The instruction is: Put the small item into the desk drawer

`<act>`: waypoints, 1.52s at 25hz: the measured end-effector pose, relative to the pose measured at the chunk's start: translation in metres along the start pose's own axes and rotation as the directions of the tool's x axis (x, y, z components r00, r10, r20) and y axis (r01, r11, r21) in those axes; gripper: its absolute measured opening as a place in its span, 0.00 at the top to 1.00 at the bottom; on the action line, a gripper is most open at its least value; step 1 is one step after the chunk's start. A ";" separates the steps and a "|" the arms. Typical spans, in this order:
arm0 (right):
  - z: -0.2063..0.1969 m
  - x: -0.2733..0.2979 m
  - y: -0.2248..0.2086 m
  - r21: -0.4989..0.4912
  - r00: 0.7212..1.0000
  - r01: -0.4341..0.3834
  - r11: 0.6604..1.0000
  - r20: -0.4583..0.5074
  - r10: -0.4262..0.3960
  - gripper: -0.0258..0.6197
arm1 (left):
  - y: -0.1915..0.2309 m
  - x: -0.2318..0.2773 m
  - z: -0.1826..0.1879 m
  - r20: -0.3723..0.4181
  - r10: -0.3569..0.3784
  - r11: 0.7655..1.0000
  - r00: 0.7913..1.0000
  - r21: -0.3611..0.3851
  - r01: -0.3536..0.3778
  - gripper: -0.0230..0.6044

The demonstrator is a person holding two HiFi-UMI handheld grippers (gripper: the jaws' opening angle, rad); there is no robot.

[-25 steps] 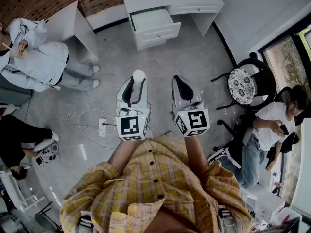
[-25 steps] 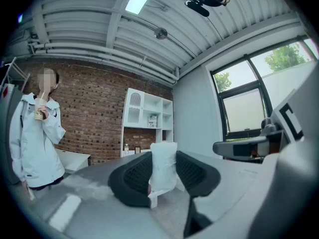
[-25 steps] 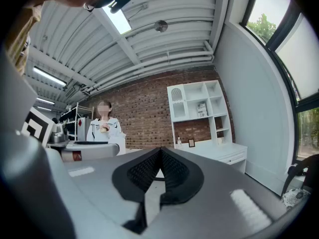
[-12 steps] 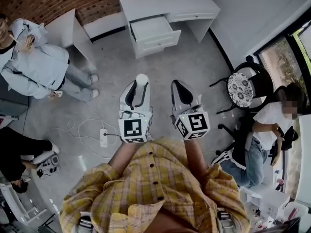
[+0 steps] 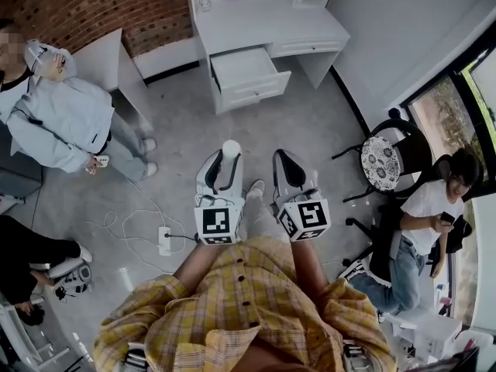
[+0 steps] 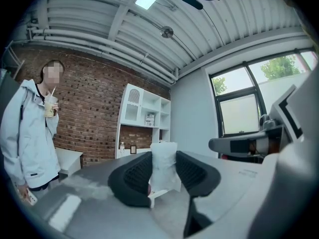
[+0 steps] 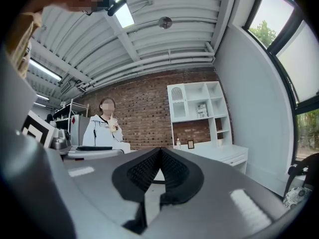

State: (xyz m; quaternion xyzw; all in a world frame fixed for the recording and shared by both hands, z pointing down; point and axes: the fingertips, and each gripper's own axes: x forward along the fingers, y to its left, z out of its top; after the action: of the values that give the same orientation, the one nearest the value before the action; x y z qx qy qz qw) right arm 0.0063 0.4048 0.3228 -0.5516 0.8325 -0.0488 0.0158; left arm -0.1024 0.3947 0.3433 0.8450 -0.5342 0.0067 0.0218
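Note:
In the head view a white desk stands against the brick wall, its left drawer pulled open and looking empty. My left gripper points level toward it, shut on a small white item that sticks out past the fingertips. In the left gripper view the white item sits upright between the black pads. My right gripper is beside it, shut and holding nothing. In the right gripper view its pads meet with no gap. Both grippers are well short of the desk, over grey floor.
A person in a light jacket stands at the left by a low white table. A power strip with cable lies on the floor at my left. A chair with a patterned cushion and a seated person are at the right.
Both grippers have come nearer the desk, and the drawer sits lower in the head view. A shoe now shows between the grippers. The left gripper still holds the white item.

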 end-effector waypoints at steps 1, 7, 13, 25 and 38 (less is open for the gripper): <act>0.000 0.004 -0.002 0.001 1.000 0.000 1.000 0.001 0.000 0.96 | 0.002 0.004 -0.001 -0.005 0.000 1.000 1.000 -0.008 0.000 0.71; -0.002 0.049 -0.019 0.011 1.000 -0.010 1.000 0.020 0.009 0.96 | 0.027 0.043 -0.003 -0.005 0.012 1.000 1.000 0.016 -0.012 0.71; -0.005 0.109 -0.048 0.027 1.000 -0.023 0.999 0.001 0.023 0.96 | 0.051 0.102 -0.006 -0.026 0.016 1.000 1.000 0.024 -0.015 0.71; 0.016 0.228 -0.121 0.045 0.997 -0.074 0.996 -0.002 0.074 0.96 | 0.087 0.236 0.007 -0.048 0.047 0.998 0.998 0.036 -0.046 0.71; 0.016 0.324 -0.190 0.063 0.994 -0.104 0.993 -0.008 0.105 0.96 | 0.109 0.347 0.002 -0.062 0.077 0.997 0.995 0.031 -0.075 0.71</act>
State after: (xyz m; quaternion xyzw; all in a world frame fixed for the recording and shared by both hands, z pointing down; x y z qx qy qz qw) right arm 0.0549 0.0328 0.3343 -0.5063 0.8584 -0.0772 0.0308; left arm -0.0522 0.0349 0.3568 0.8238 -0.5647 0.0420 0.0262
